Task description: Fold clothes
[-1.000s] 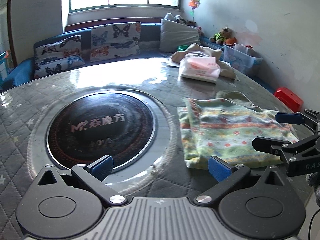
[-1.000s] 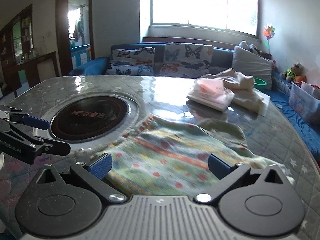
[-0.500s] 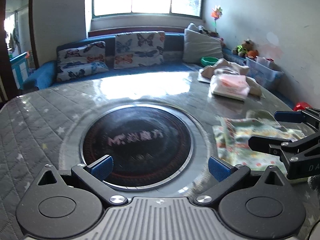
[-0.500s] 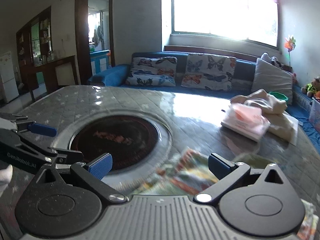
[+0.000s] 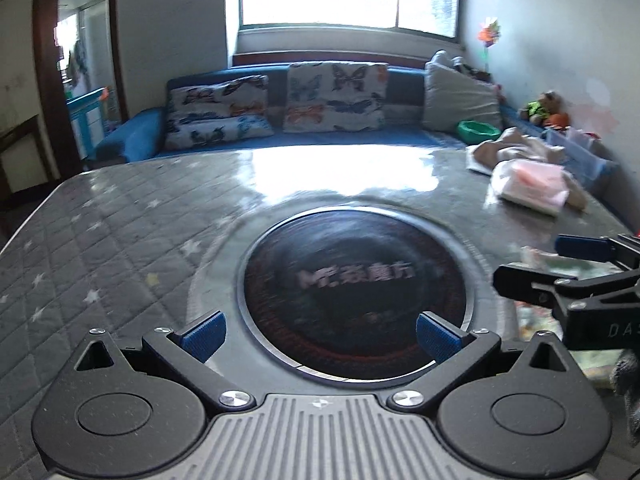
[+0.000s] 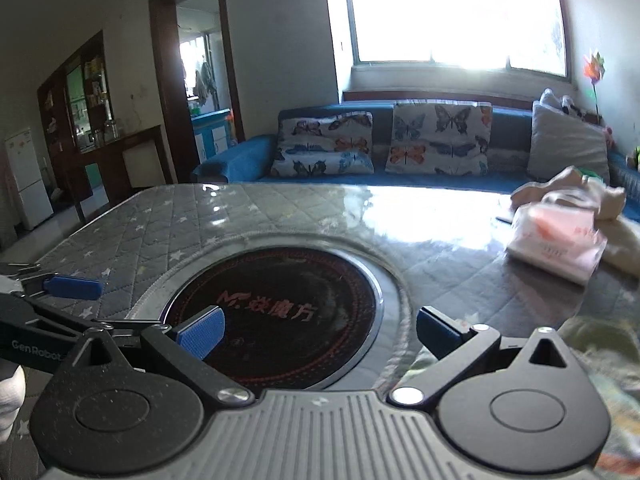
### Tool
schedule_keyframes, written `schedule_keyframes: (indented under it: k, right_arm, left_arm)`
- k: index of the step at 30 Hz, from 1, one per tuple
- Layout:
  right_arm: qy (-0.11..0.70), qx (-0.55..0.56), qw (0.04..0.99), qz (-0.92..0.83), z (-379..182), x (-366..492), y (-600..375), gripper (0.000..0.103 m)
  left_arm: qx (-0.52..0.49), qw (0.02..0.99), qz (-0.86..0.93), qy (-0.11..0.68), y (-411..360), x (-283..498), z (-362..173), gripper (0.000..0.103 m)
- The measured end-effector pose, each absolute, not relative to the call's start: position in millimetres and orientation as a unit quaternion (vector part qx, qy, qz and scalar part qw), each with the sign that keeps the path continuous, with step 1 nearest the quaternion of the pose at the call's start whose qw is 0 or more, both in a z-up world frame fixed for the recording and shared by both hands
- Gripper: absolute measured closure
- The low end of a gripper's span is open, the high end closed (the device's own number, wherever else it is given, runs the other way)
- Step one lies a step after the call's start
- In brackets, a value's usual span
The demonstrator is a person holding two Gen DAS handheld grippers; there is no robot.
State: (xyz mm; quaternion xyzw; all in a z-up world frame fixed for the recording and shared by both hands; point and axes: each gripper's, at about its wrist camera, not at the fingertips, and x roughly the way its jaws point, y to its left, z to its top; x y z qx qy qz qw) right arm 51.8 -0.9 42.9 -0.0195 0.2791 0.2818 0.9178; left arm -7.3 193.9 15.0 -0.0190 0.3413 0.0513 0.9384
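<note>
Currently both tools held above quilted table [image 5: 120, 216], side by side. Left gripper [image 5: 320, 332]: jaws spread wide, nothing between the blue pads, aimed over the black round hob plate [image 5: 352, 292] set in the table centre. Right gripper [image 6: 320, 328]: also spread wide, empty, just beside the left one. Patterned green cloth [image 5: 536, 320] lies flat at the table's right edge, mostly hidden behind the right gripper. Far right: pink packet [image 6: 556, 240] resting against beige clothes [image 6: 576, 188].

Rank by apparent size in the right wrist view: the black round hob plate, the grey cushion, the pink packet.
1. black round hob plate, largest, though nearest the camera.
2. grey cushion and pink packet look alike; unranked.
</note>
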Motion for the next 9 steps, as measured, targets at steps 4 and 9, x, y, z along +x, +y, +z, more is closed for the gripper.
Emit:
schedule_keyframes:
  k: [4,9]
  right_arm:
    - [0.282,-0.029,0.917,0.28,35,55,16,0.0]
    - [0.288,-0.043,0.914,0.283,24,62,45,0.0]
  left_arm:
    - [-0.033,0.934,0.077,0.348,213,-7,7,0.0]
    - [-0.041,0.931,0.113,0.344,238,-6,3,0.0]
